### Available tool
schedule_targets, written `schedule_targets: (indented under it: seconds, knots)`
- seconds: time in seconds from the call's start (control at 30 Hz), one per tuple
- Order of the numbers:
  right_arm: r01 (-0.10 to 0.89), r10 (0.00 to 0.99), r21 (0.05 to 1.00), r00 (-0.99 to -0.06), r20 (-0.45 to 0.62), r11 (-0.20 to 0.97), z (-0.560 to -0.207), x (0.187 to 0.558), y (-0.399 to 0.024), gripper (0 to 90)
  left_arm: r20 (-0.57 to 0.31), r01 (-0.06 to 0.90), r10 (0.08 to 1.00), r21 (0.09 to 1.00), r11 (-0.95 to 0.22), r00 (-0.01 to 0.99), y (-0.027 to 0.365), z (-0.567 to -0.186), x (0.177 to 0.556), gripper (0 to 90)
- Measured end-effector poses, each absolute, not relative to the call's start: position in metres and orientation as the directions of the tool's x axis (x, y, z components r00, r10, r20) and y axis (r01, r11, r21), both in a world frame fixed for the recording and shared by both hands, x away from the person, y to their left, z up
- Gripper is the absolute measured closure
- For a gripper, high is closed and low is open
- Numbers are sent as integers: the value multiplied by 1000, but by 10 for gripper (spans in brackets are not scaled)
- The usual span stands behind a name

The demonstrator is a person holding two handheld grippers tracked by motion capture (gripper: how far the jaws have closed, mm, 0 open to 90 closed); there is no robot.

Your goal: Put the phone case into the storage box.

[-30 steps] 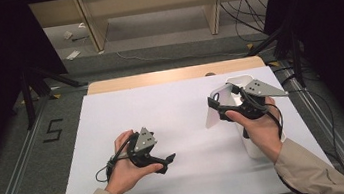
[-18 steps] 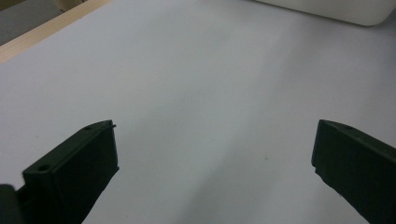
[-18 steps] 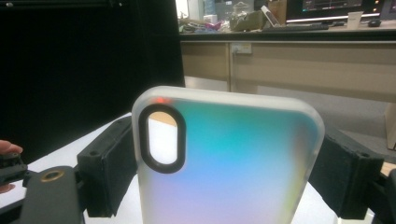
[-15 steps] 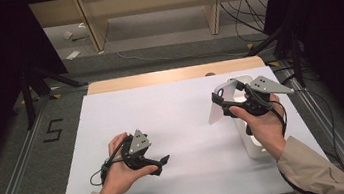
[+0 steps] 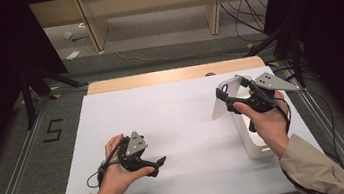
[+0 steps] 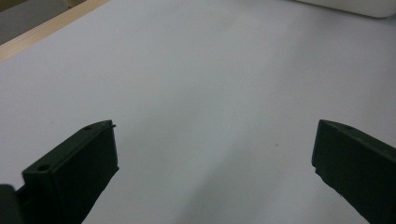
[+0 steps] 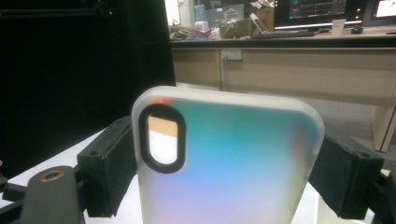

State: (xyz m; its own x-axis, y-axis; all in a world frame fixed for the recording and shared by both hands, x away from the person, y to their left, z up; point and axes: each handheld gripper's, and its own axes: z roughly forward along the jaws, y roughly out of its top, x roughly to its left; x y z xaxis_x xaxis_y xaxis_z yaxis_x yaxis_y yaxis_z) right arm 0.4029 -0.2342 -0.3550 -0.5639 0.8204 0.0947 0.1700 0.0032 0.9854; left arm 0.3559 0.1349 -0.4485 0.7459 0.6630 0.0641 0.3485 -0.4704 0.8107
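Right claw [image 7: 229,172] gripped a phone case [image 7: 229,163] by its two long edges; both black pads pressed against the sides. Case stood upright in the centre of the right gripper view, frosted and translucent with a blue-to-pink sheen. An oval camera cut-out with a dark rim sat in its upper left corner.

In the high view the right claw [image 5: 228,100] was at centre right of the frame, raised above the table [image 5: 173,122]. The phone case [image 5: 221,101] showed there as a pale tilted panel at the claw's tip. Right hand [image 5: 267,125] came in from the lower right corner. A white stand-like object [image 5: 251,142] lay on the table just below and beside that hand; its exact form could not be made out.

Left claw [image 6: 212,158] was wide open with nothing between the jaws. The left gripper view looked down along them onto bare white table surface. The wooden edge of the table crossed the upper left corner of that view.

In the high view the left claw [image 5: 161,163] was at lower left of centre, low over the table and pointing toward the right of the frame. Left hand [image 5: 116,170] came in from the bottom edge. The two claws were well apart.
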Motion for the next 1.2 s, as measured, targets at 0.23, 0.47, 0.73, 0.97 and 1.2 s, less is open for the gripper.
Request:
schedule_targets:
  seconds: [0.23,0.47,0.73,0.97,1.2]
  knots:
    - [166,831,986,-548,93,-1,-352,404,-239,180,62,352,660,807,-475,749,135,-450,355,0]
    - [162,841,987,-534,94,-7,-350,406,-245,180,61,353,659,805,-476,750,135,-452,355,0]
    - [158,856,987,-508,97,-19,-347,409,-254,180,61,353,659,806,-475,749,134,-453,355,0]
    - [163,868,986,-487,100,-22,-346,410,-259,179,62,351,656,805,-478,752,134,-452,355,0]
    - [165,878,986,-468,101,-26,-345,412,-264,179,62,350,656,805,-478,753,134,-452,355,0]
